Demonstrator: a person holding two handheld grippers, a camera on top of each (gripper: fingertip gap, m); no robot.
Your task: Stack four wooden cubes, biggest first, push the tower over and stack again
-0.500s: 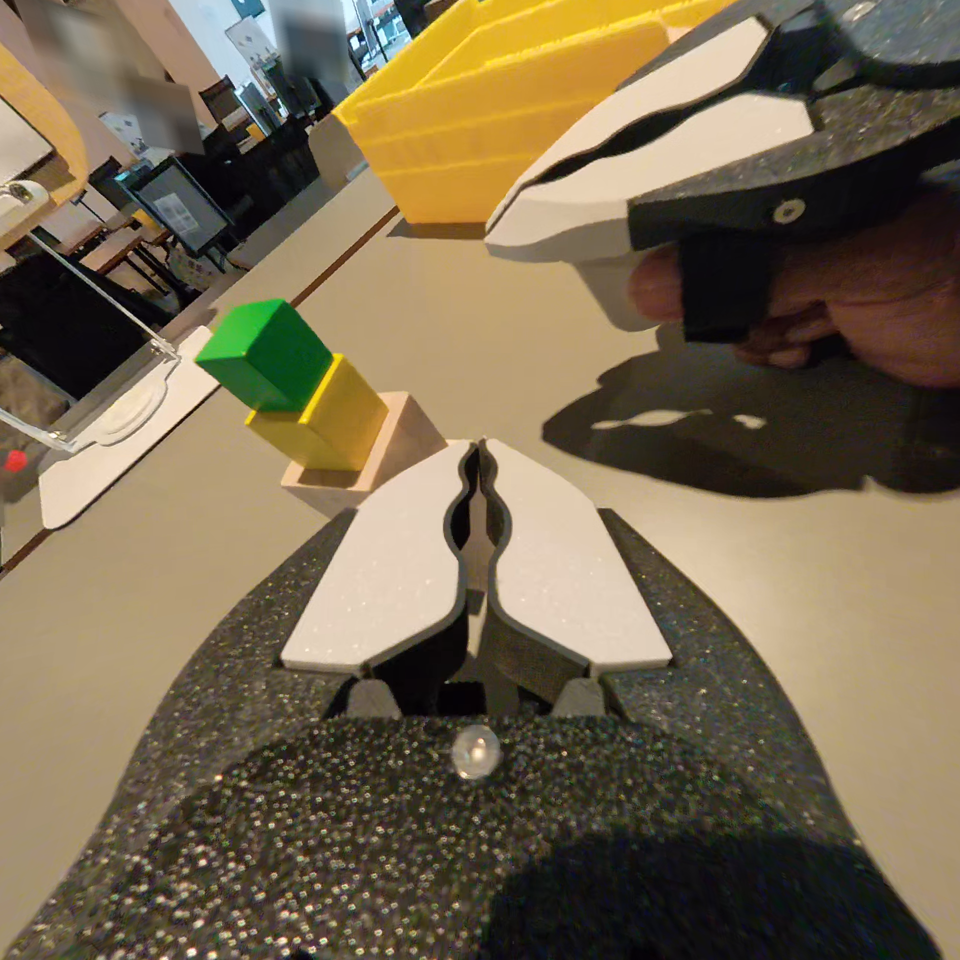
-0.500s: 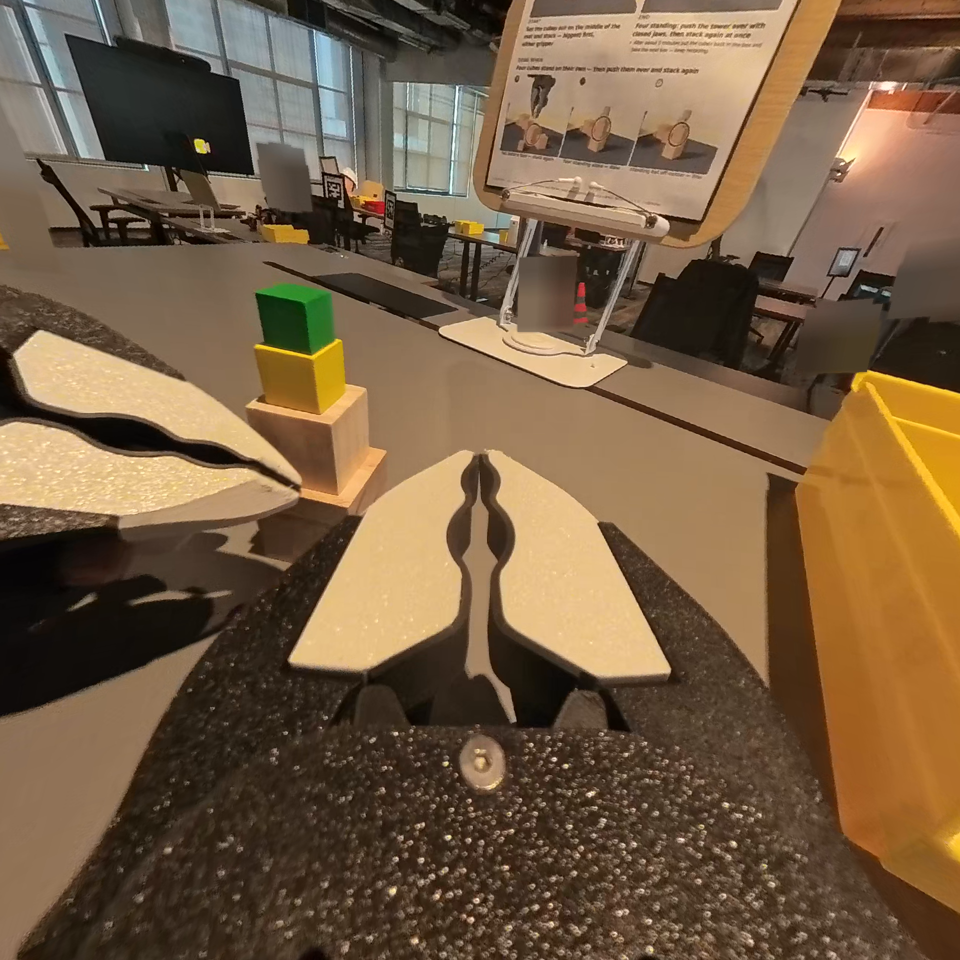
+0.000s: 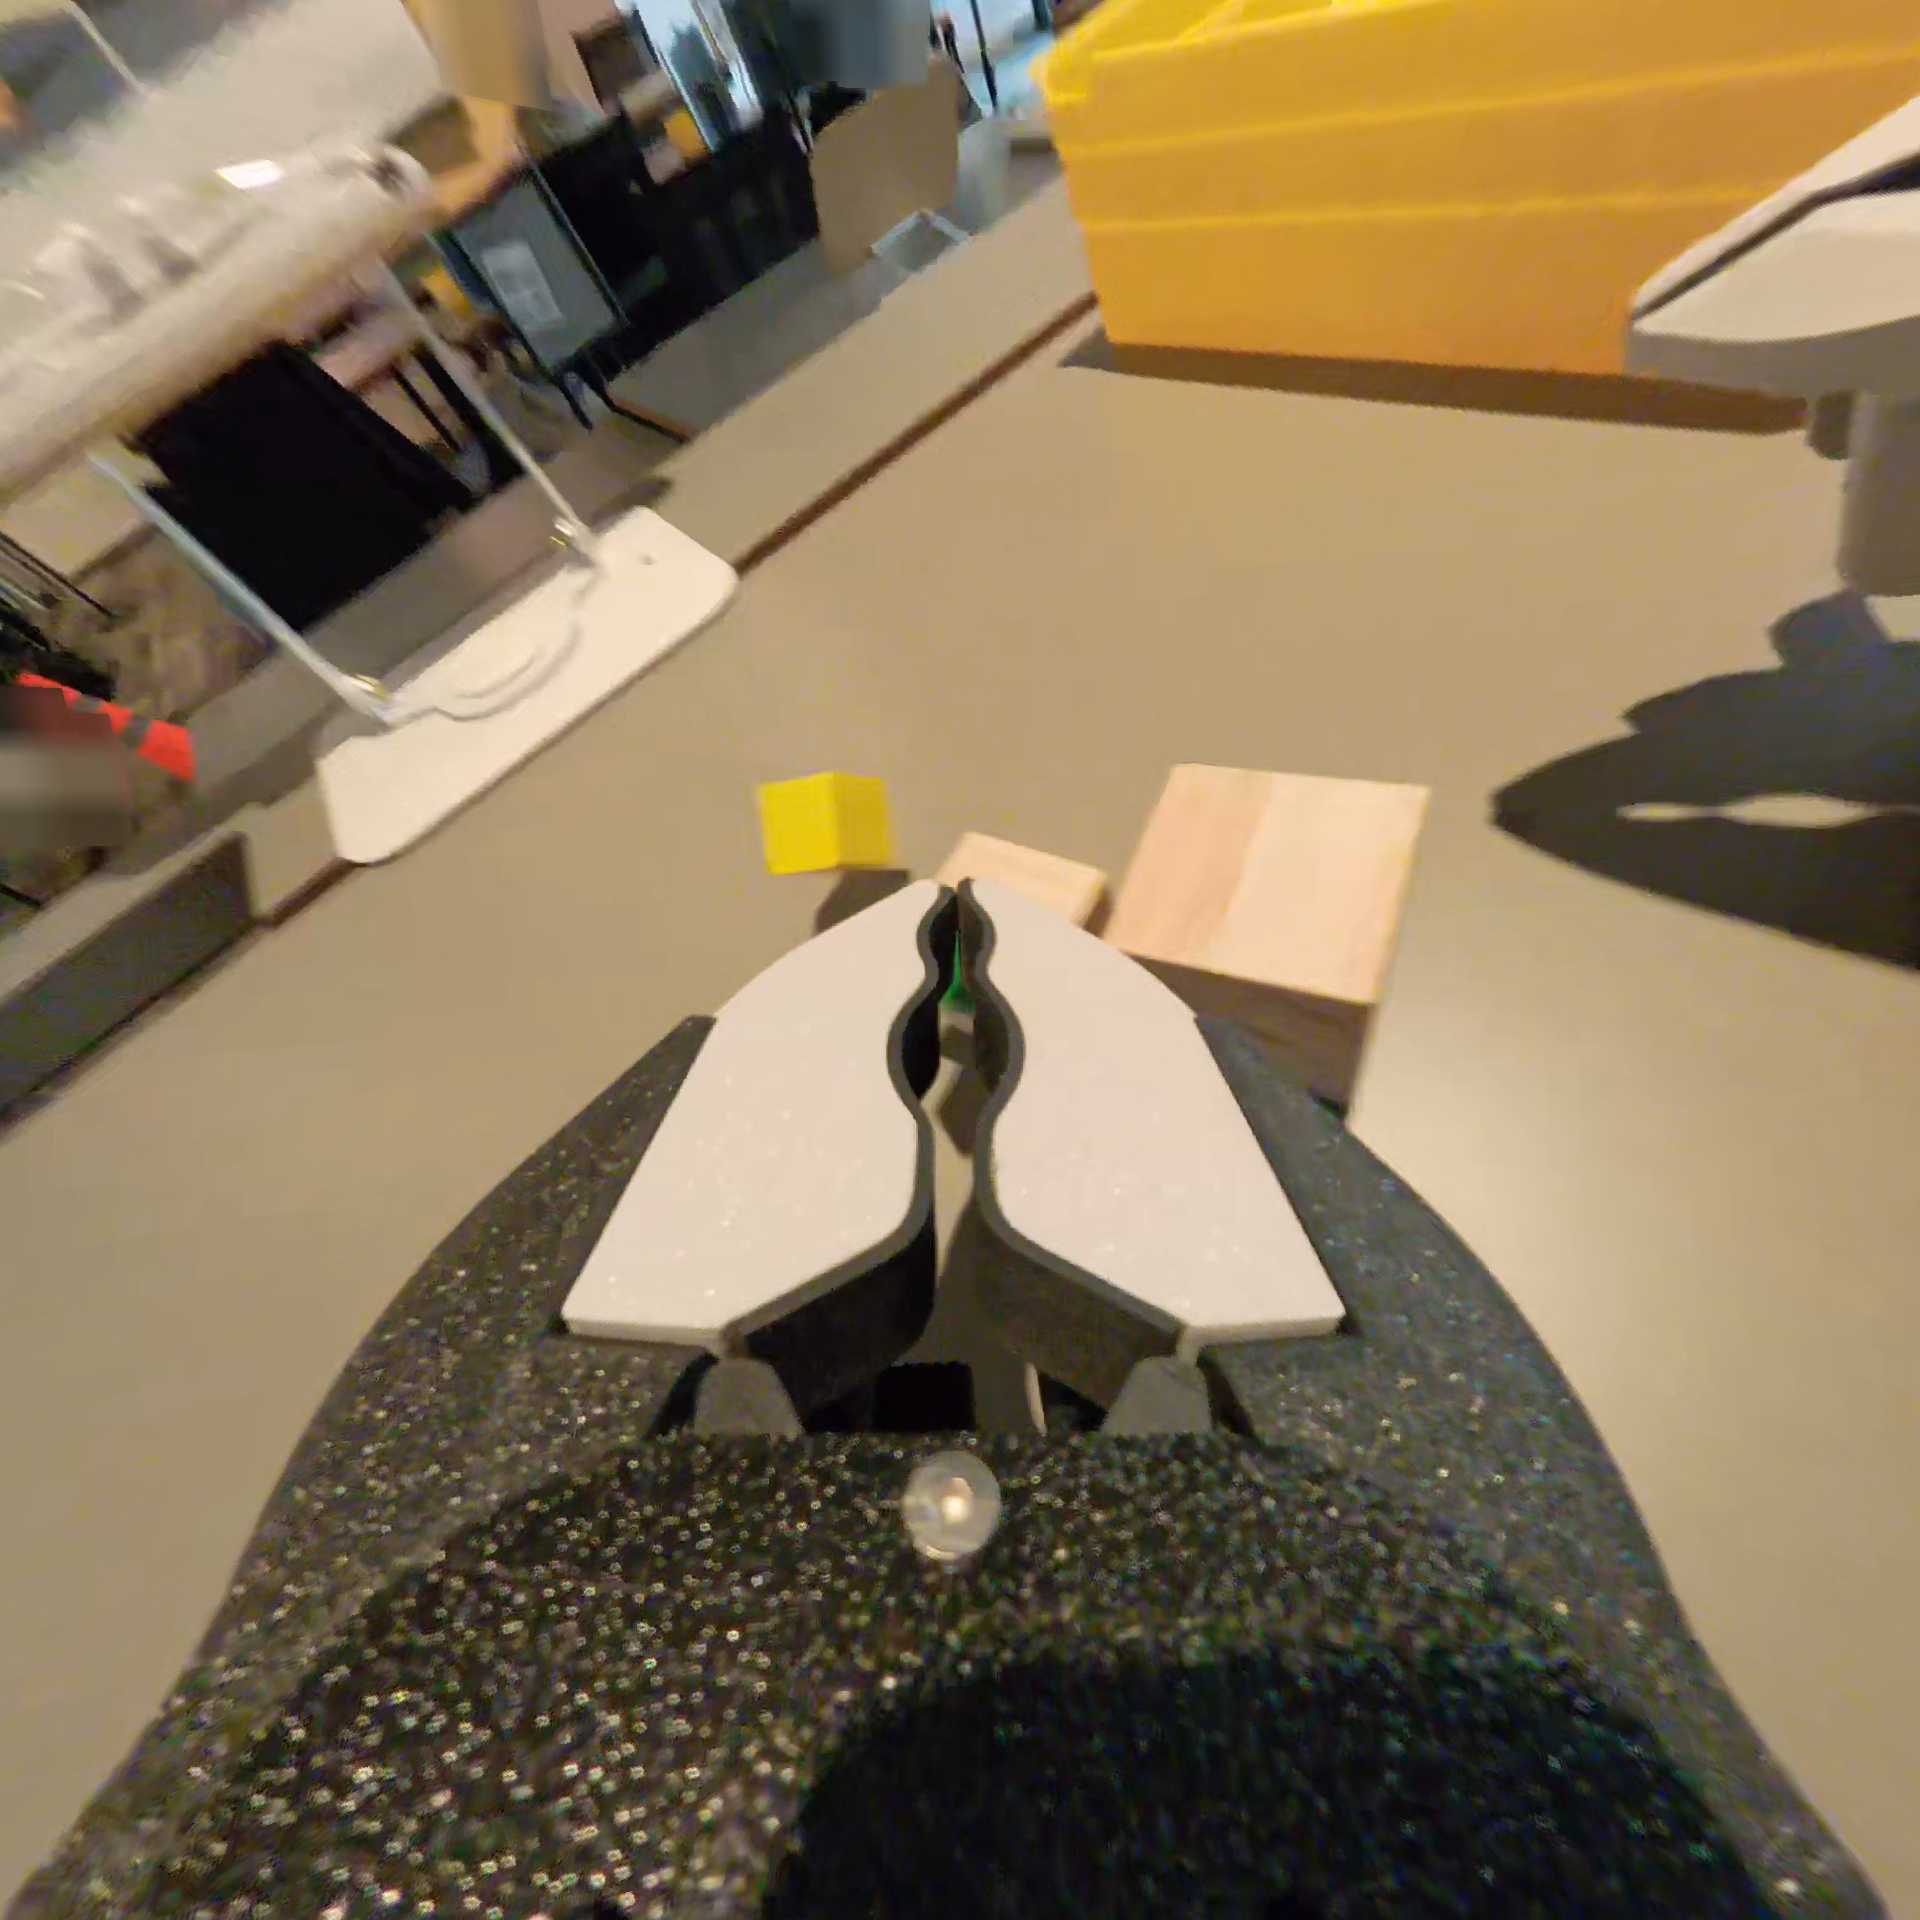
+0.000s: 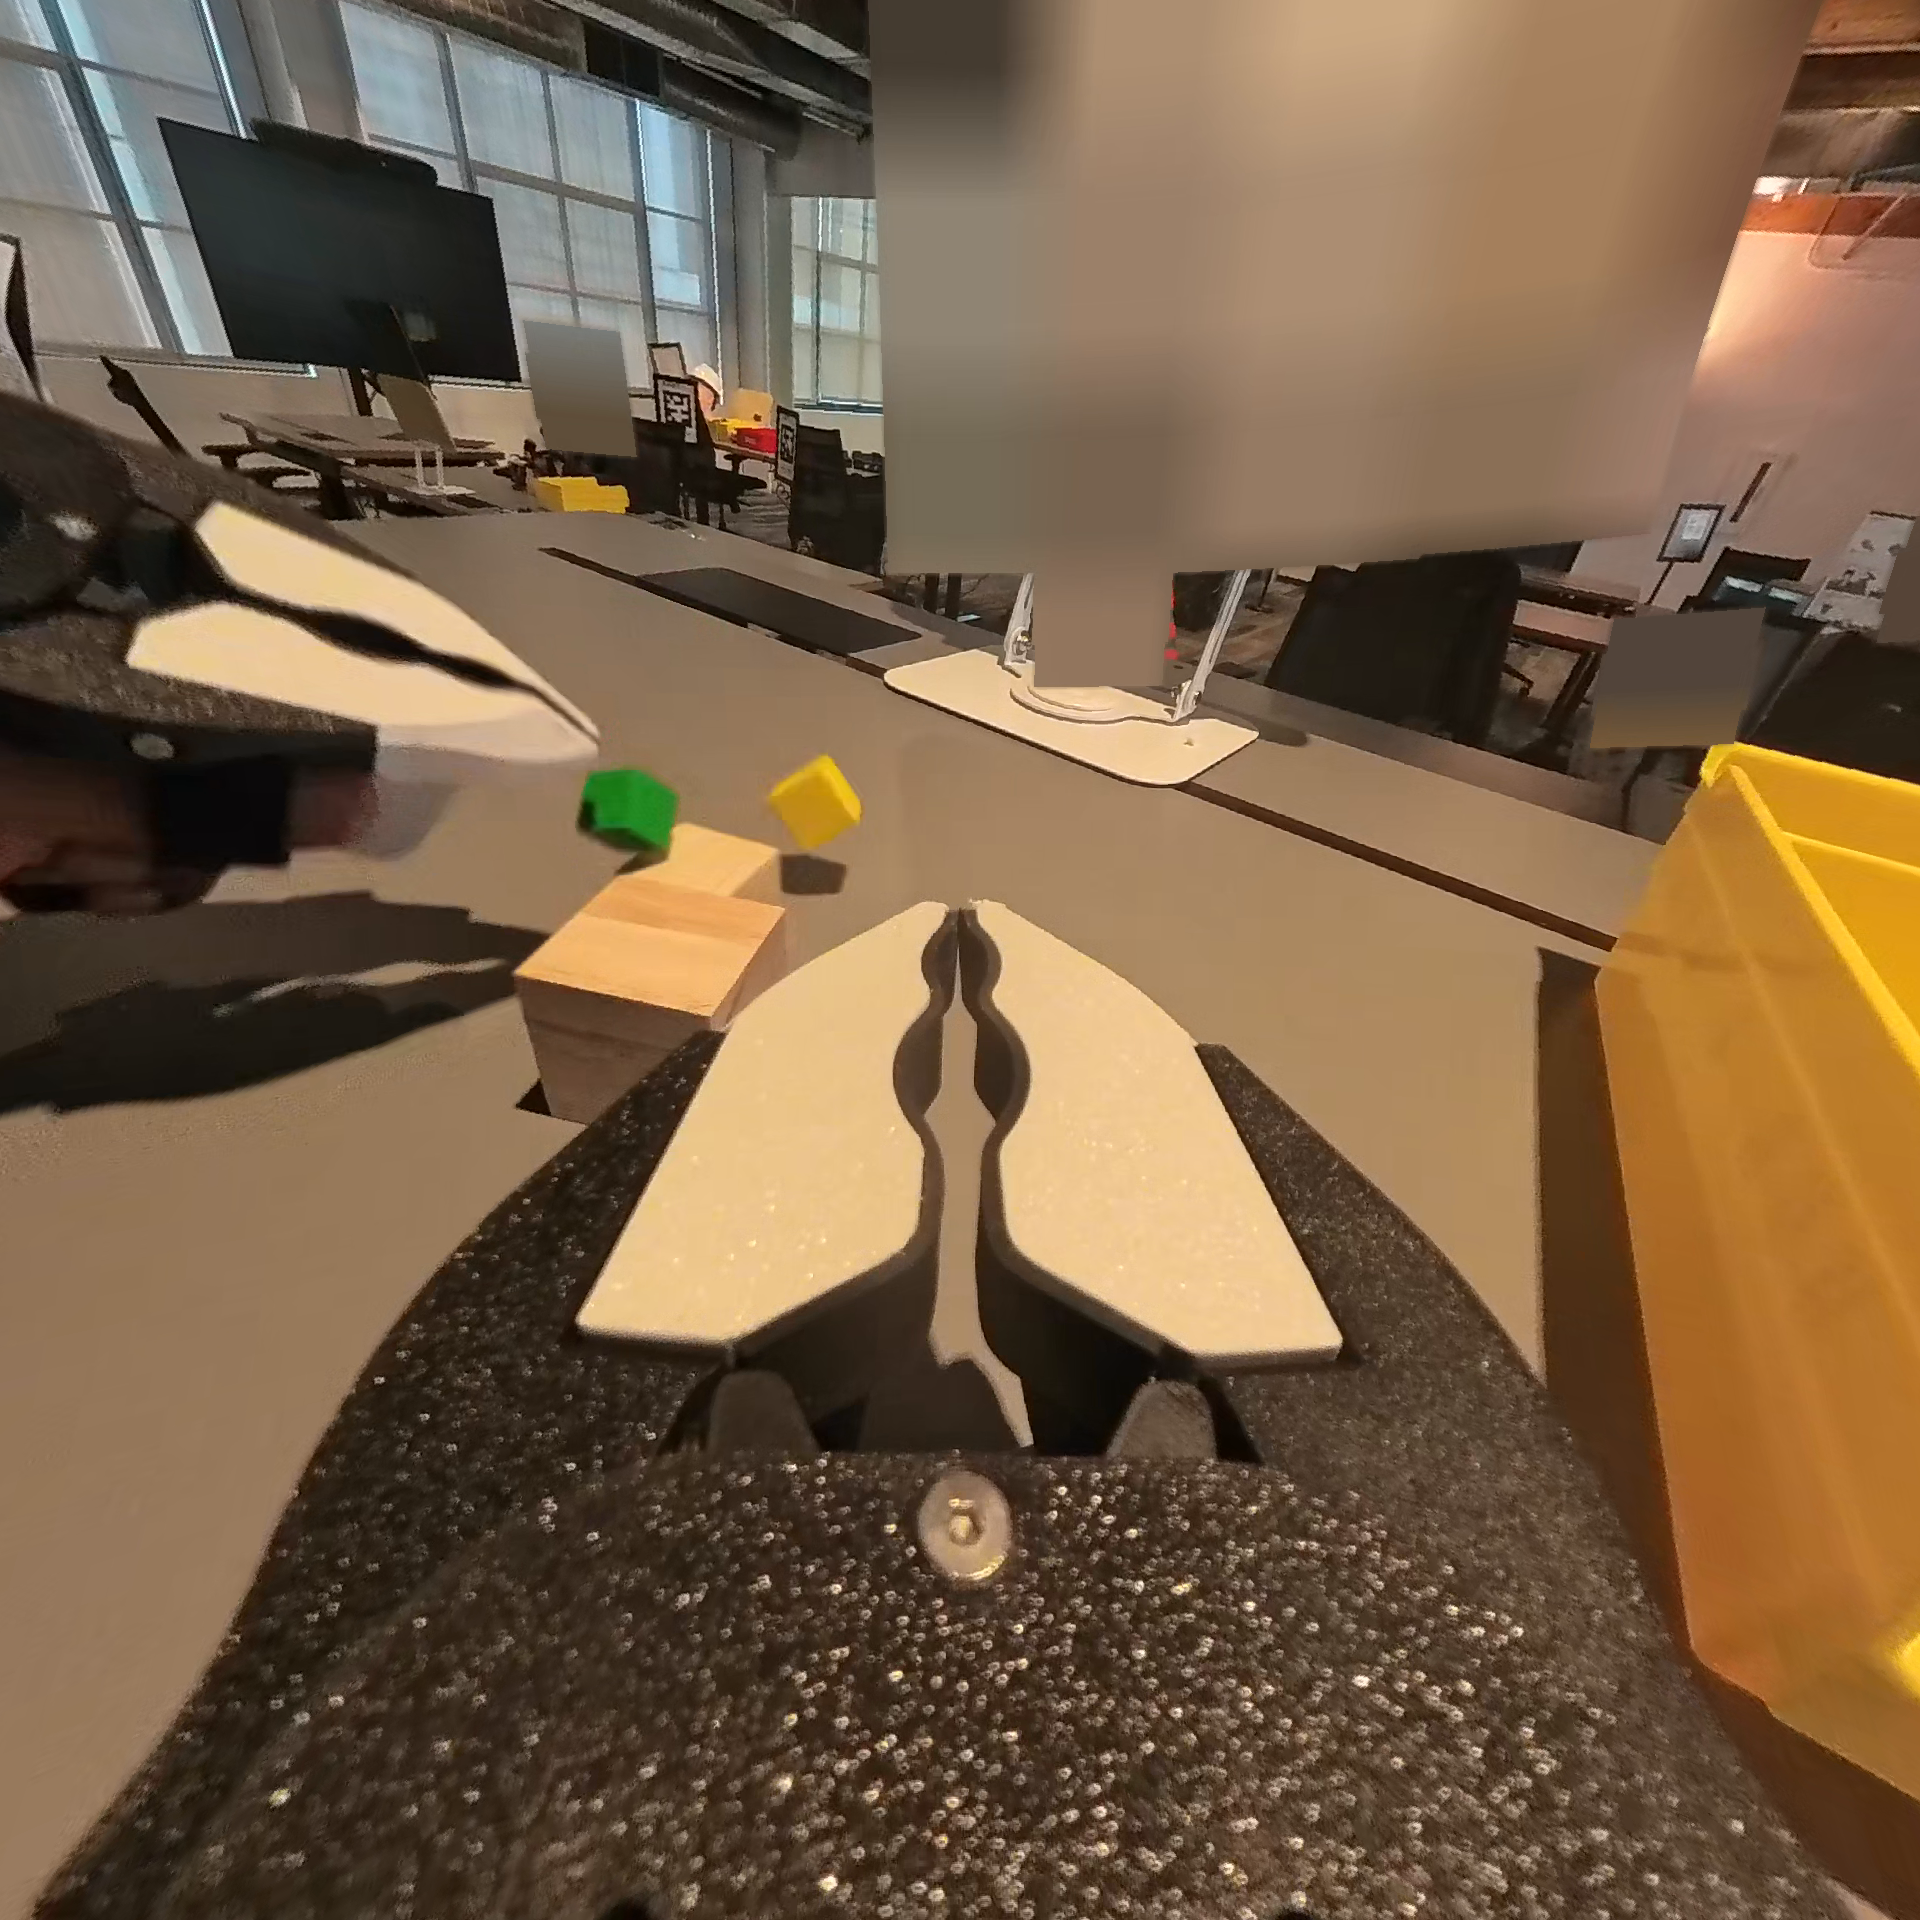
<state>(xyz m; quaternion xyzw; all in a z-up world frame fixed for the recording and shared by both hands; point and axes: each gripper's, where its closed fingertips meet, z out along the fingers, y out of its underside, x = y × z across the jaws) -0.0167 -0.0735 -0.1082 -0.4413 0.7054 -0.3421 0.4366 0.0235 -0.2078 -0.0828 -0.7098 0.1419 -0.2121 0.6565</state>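
The tower is down. The big plain wooden cube [image 4: 655,987] stands on the grey table [image 4: 312,1195], also seen in the left wrist view [image 3: 1268,894]. The smaller plain cube [image 4: 717,860] lies just behind it, and shows in the left wrist view [image 3: 1023,871]. The yellow cube [image 4: 816,798] is tilted on a corner, above its shadow; it shows in the left wrist view [image 3: 826,821]. The green cube [image 4: 627,805] is just under the left gripper's tip [image 4: 582,740]; a sliver shows between my left fingers [image 3: 954,966]. My left gripper [image 3: 956,889] is shut and empty. My right gripper [image 4: 961,910] is shut and empty, right of the cubes.
A yellow bin [image 4: 1766,1091] stands at the right; it shows in the left wrist view [image 3: 1403,187]. A white stand base [image 4: 1070,707] with a board sits at the table's far side, also in the left wrist view [image 3: 520,686]. The right gripper shows in the left wrist view [image 3: 1787,291]. The grippers' ends are close to 15 cm from one another.
The four-cube tower has been knocked over: the green and yellow cubes have come off and the small plain cube is off the big one. My left gripper has swept through where the tower stood.
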